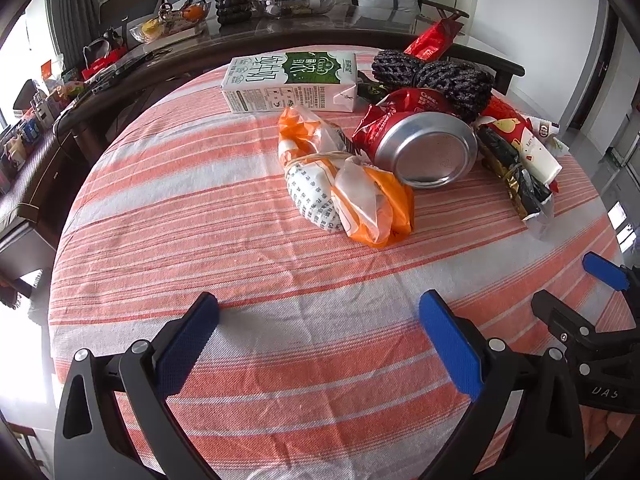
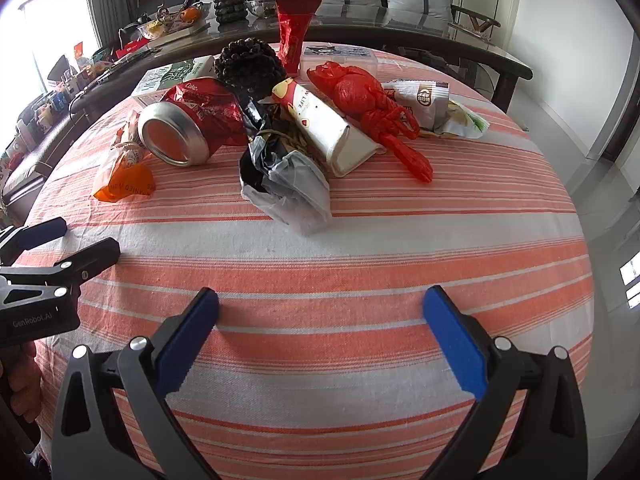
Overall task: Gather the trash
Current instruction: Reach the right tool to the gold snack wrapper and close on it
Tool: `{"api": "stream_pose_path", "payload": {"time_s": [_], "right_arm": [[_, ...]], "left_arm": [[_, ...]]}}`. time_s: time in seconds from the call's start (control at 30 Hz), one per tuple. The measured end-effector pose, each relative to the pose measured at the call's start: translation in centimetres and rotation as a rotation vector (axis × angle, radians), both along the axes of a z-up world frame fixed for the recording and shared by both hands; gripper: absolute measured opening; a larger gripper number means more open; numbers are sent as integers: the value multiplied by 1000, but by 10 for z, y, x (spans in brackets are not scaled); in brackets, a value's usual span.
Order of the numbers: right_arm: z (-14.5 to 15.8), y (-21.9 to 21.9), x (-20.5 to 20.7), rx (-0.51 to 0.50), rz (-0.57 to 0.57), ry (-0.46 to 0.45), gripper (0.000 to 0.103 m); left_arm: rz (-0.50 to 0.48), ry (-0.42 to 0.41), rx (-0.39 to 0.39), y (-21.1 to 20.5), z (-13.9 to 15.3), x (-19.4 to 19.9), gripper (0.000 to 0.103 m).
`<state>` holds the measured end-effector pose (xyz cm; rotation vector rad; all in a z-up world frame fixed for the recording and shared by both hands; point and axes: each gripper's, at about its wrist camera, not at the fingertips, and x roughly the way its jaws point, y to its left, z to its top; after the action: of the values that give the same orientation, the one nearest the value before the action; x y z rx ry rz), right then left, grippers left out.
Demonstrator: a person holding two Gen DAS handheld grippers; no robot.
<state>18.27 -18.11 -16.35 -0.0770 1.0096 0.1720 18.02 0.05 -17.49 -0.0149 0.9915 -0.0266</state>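
The crushed red aluminium cola can [image 1: 416, 140] lies on its side near the middle of the table, its long axis running from 1 o'clock down to 7 o'clock in the left wrist view, with the round silver base turned toward the camera. Touching it at 9 o'clock is the knotted orange-and-white plastic bag [image 1: 344, 184], crinkled and stretched along an 11-to-5 line. At 11 o'clock lies the flat green-and-white milk carton [image 1: 290, 82], its long axis left to right. Black foam netting [image 1: 436, 74], knobbly in texture, sits behind the can.

In the right wrist view a knotted red plastic bag [image 2: 372, 112] points its twisted tail toward 5 o'clock, beside a white paper snack box [image 2: 324, 128] and a crumpled black-and-grey wrapper [image 2: 284, 176].

All of it rests on a woven orange-and-white striped cloth [image 1: 200, 200] covering the table. Behind it stands a dark glossy counter [image 1: 320, 24] carrying glass bowls, with grey cushions beyond.

The left gripper [image 1: 318, 322] is spread wide above bare cloth, holding nothing; the right gripper [image 2: 320, 318] is likewise spread wide and holds nothing.
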Motion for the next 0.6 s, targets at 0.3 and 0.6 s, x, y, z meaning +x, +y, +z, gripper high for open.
{"api": "stream_pose_path", "payload": {"time_s": [0.3, 0.6], "right_arm": [[0, 0, 0, 0, 0, -1, 99], [0, -2, 0, 3, 0, 1, 99]], "left_arm": [[-18, -33, -48, -6, 7, 57, 98], [-129, -46, -111, 25, 12, 44, 62]]}}
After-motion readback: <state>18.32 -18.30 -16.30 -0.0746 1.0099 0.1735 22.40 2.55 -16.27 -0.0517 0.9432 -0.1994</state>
